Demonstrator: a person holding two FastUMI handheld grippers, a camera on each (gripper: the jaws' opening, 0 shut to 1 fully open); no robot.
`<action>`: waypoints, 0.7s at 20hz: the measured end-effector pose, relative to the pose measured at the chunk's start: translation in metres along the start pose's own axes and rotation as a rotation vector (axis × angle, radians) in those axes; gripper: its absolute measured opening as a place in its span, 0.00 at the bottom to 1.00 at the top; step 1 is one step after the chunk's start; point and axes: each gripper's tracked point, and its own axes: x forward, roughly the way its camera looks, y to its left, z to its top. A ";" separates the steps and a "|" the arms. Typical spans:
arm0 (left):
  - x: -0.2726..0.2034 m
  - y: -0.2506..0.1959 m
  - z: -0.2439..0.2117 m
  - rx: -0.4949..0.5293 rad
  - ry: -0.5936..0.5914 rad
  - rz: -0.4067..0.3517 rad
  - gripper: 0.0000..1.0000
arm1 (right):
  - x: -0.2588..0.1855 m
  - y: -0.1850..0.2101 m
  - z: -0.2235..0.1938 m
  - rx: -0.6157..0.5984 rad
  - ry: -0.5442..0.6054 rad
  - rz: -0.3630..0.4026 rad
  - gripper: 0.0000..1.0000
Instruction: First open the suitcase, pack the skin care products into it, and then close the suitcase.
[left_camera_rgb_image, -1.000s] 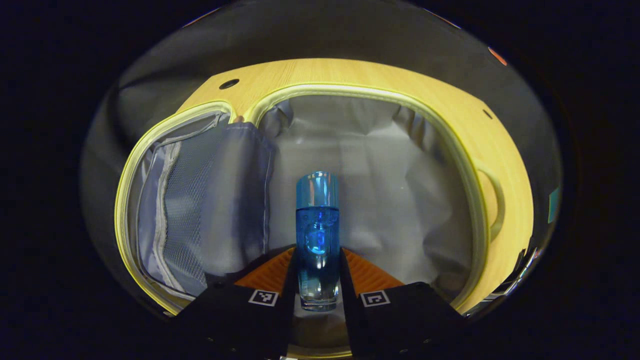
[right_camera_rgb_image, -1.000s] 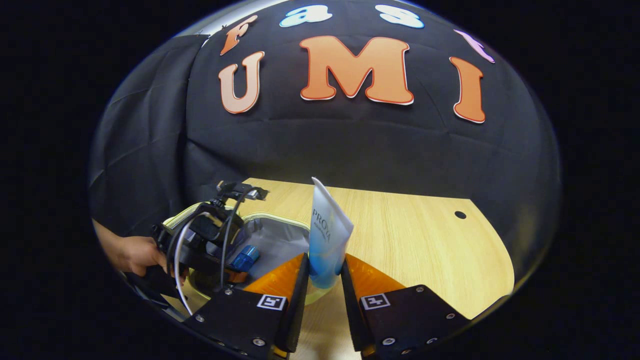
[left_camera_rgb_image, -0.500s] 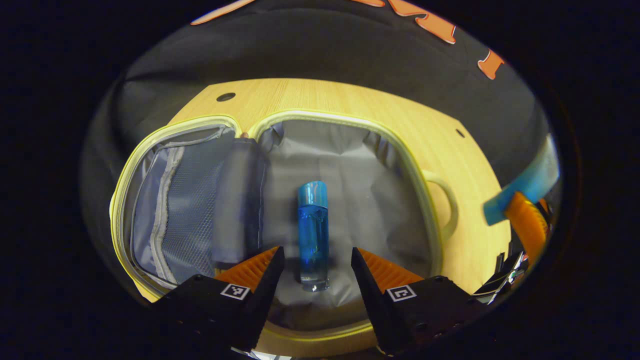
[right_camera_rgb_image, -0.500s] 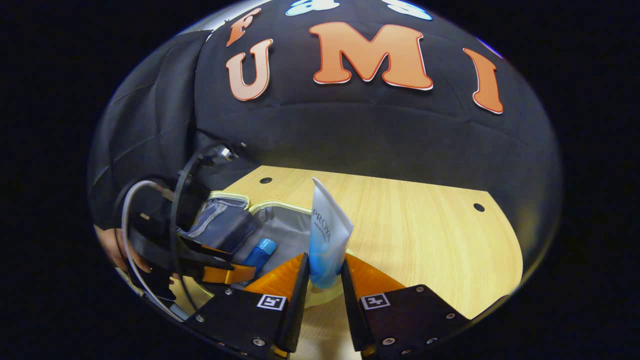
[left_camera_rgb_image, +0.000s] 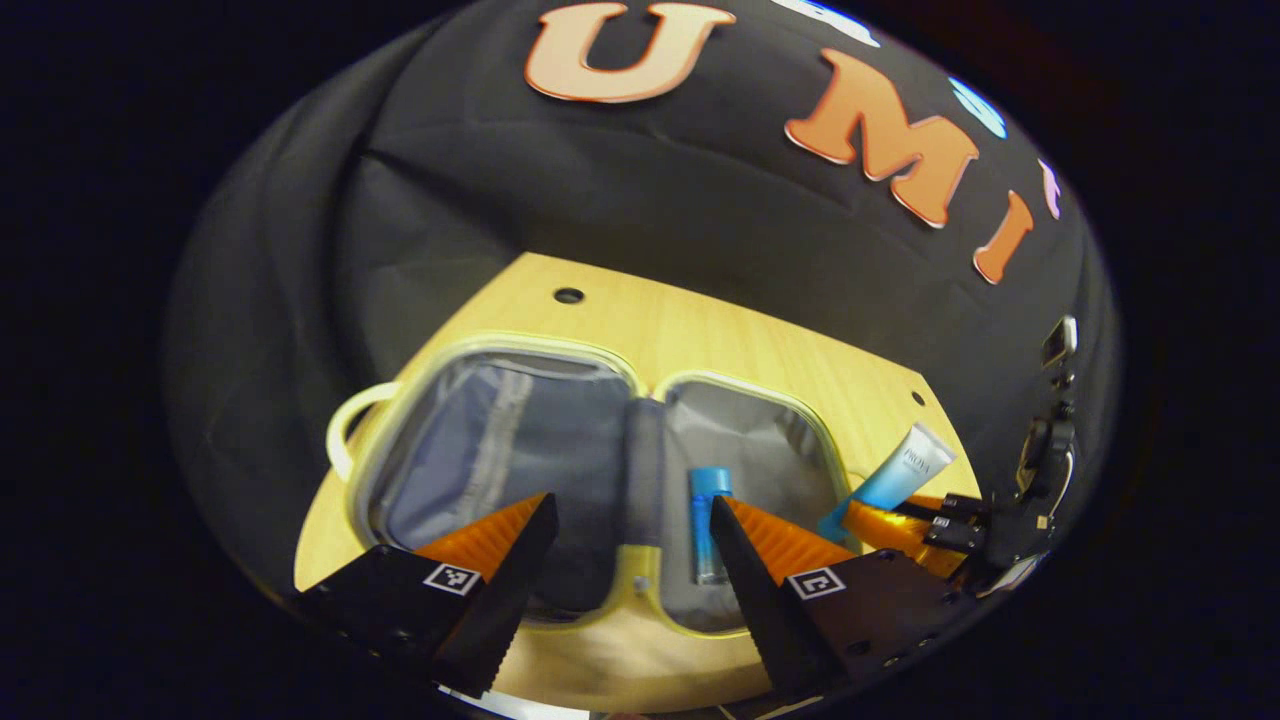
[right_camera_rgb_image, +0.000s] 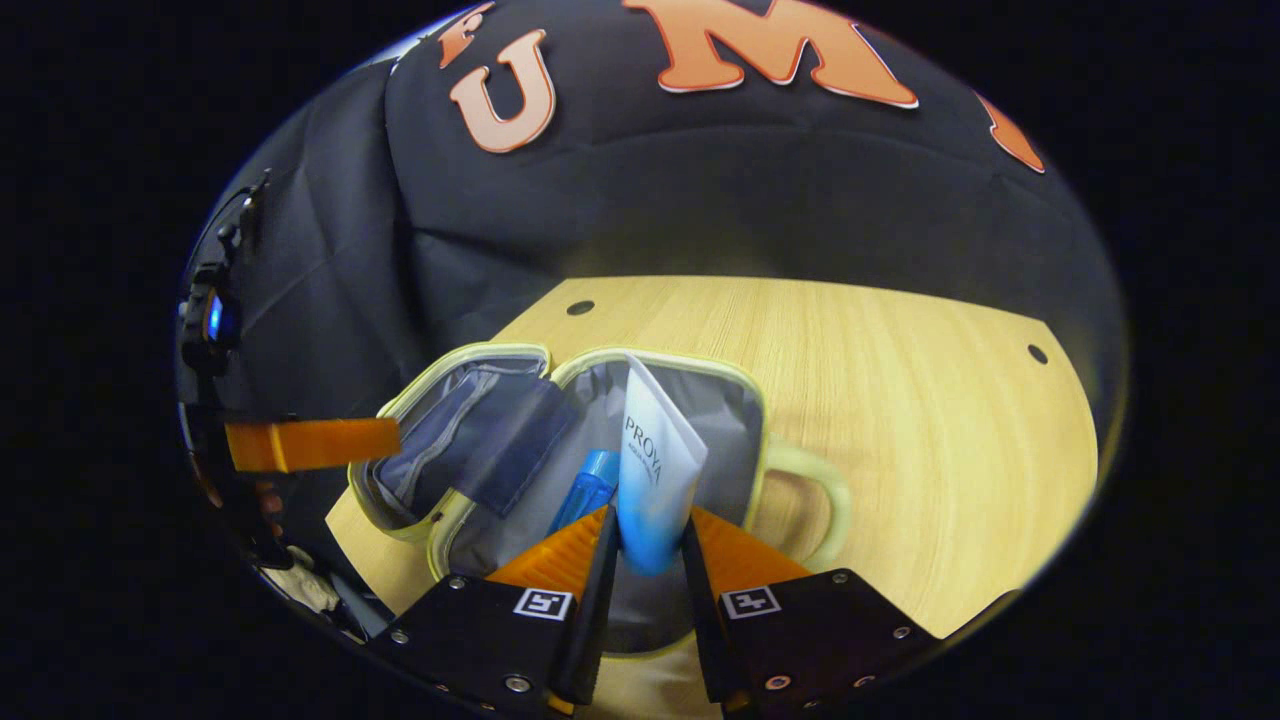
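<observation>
In the left gripper view, the left gripper (left_camera_rgb_image: 630, 520) hangs with its fingers spread wide and nothing between them. Just beyond and below its tips lies the open suitcase (left_camera_rgb_image: 640, 365), both halves flat on the wooden desk (left_camera_rgb_image: 720, 330). Ahead of the right-hand finger, the blue bottle (left_camera_rgb_image: 708, 520) lies lengthwise in the right half, its cap pointing away from the gripper. The left half, ahead of the other finger, shows a grey lining and a handle at its far-left edge. Farther to the right, the right gripper (left_camera_rgb_image: 880, 515) comes in from the side carrying the white-and-blue tube (left_camera_rgb_image: 895, 480) above the case's right edge.

In the right gripper view, the right gripper (right_camera_rgb_image: 648, 545) pinches the tube (right_camera_rgb_image: 655, 460) between both fingers at its blue lower end, the flat white end standing upward. Just behind the tube is the case's right half, where the bottle (right_camera_rgb_image: 590, 485) lies to the left of the tube. The suitcase handle (right_camera_rgb_image: 815, 500) sits to the right of the fingers. Far left, one finger of the left gripper (right_camera_rgb_image: 310, 443) reaches in above the left half.
</observation>
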 end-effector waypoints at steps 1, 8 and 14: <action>-0.006 0.011 0.008 -0.008 -0.027 0.027 0.95 | 0.006 0.002 -0.005 0.016 0.033 -0.001 0.40; -0.067 0.082 0.036 -0.103 -0.046 0.184 0.95 | 0.044 0.004 -0.035 0.076 0.207 -0.055 0.41; -0.109 0.132 0.055 -0.144 -0.039 0.256 0.95 | 0.065 -0.001 -0.047 0.139 0.296 -0.117 0.40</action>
